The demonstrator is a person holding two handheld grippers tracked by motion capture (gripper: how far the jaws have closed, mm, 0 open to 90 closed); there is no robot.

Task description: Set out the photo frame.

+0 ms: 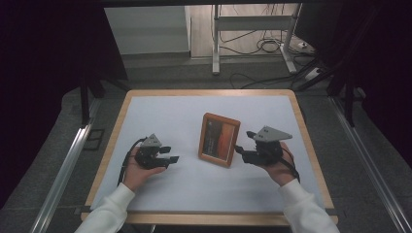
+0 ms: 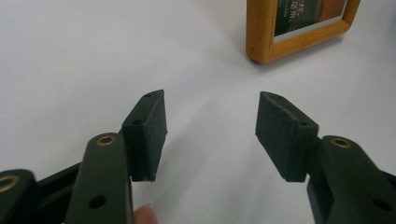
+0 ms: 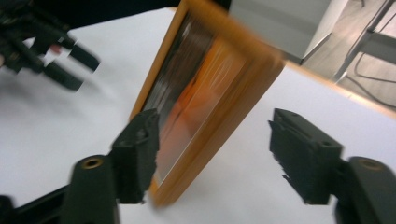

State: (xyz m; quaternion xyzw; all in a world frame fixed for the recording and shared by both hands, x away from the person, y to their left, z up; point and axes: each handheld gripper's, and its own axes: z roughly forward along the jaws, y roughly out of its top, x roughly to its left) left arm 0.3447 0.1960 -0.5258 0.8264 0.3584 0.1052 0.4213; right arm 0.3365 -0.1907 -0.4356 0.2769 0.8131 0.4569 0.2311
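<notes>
A wooden picture frame (image 1: 219,140) with an orange and dark picture stands near the middle of the white mat; I cannot tell how far it leans. My right gripper (image 1: 243,141) is at the frame's right side, open. In the right gripper view its jaws straddle the near edge of the frame (image 3: 205,98) without closing on it, and the right gripper (image 3: 215,114) looks blurred. My left gripper (image 1: 172,154) rests left of the frame, open and holding nothing. In the left gripper view a gap of bare mat separates the left gripper (image 2: 210,95) from the frame's corner (image 2: 289,28).
The white mat (image 1: 160,116) covers a wooden-edged table (image 1: 121,111). The left gripper (image 3: 51,56) appears far off in the right gripper view. Beyond the table are a metal stand (image 1: 216,43), floor cables (image 1: 265,46) and dark curtains on both sides.
</notes>
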